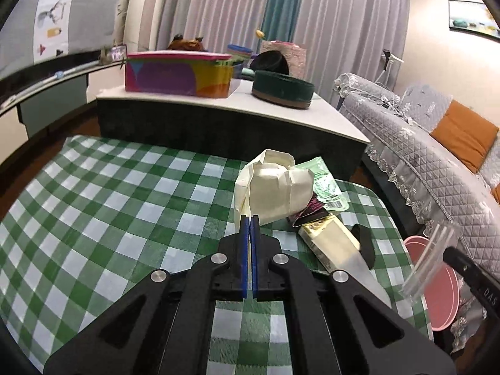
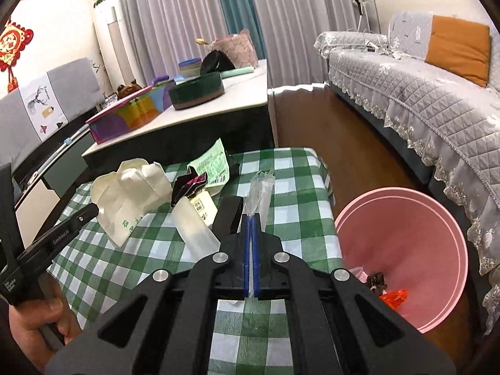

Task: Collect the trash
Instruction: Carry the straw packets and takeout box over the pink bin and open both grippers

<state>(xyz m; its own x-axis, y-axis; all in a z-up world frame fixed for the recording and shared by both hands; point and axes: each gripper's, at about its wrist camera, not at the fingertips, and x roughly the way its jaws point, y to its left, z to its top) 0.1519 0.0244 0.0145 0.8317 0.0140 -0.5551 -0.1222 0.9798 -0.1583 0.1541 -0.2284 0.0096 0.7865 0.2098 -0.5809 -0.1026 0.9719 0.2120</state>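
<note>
Green-and-white checked cloth (image 1: 103,187) covered the low table, trash piled at its far right corner. Left gripper (image 1: 249,218) had its blue pads pressed together on an edge of the crumpled cream paper bag (image 1: 275,187), bag lifted off the cloth ahead of the fingers. Right gripper (image 2: 250,217) was clamped tight on a clear plastic wrapper (image 2: 259,192), which stuck up past the fingertips. On the cloth between the two: a cream-coloured packet (image 2: 197,222) with a clear end, a dark pink-edged wrapper (image 2: 190,186) just behind it, a pale green printed sachet (image 2: 214,164) further back, and a black flat piece (image 2: 229,215) just left of the right gripper's fingers. Pink bin (image 2: 403,218) sat on the floor beside the table's right edge, an orange scrap (image 2: 394,297) and a small dark bit at its bottom. A hand (image 2: 34,322) gripped the left tool's handle, lower left in the right wrist view.
</note>
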